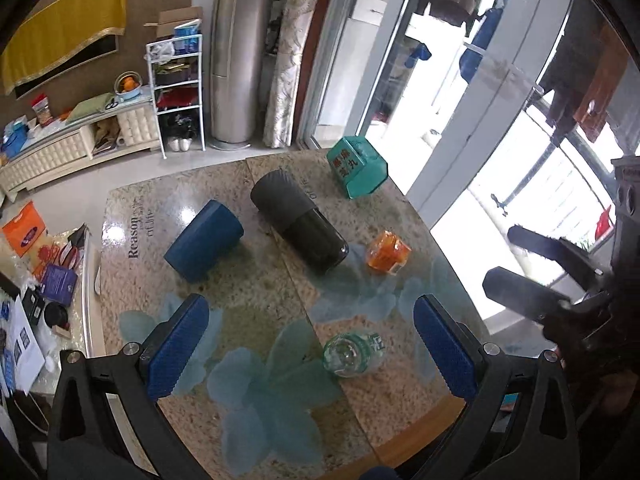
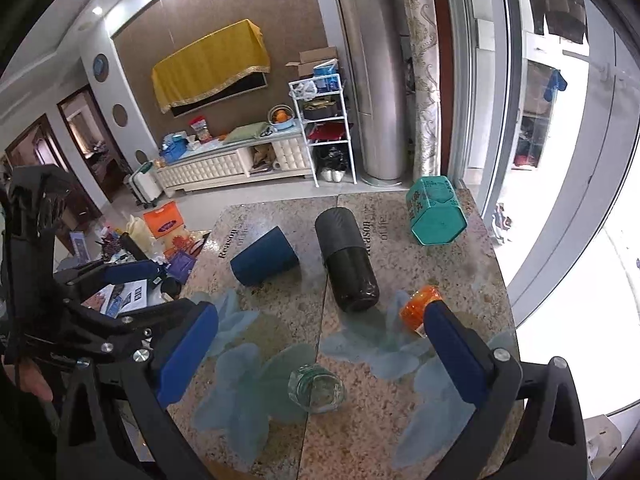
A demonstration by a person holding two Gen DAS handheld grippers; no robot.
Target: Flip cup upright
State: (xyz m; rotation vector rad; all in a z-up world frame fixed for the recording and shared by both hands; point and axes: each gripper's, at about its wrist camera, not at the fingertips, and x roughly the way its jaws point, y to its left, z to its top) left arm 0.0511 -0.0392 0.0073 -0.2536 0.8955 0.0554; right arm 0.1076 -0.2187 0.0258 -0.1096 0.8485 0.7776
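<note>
Navy cup (image 1: pixel 204 241), black ribbed flask (image 1: pixel 298 224), teal box (image 1: pixel 357 173), speckled floral table (image 1: pixel 248 292).

On the desk (image 2: pixel 472 280) lie five things, one of each kind: one blue cup (image 2: pixel 264 257) on its side, one long black cylinder (image 2: pixel 347 266) on its side, one teal box (image 2: pixel 437 211), one small orange packet (image 2: pixel 418 310) and one clear glass jar (image 2: pixel 317 387). Two tools are in view, the left tool (image 1: pixel 312 344) and the right tool (image 2: pixel 320 356), each with two blue pads.
</note>
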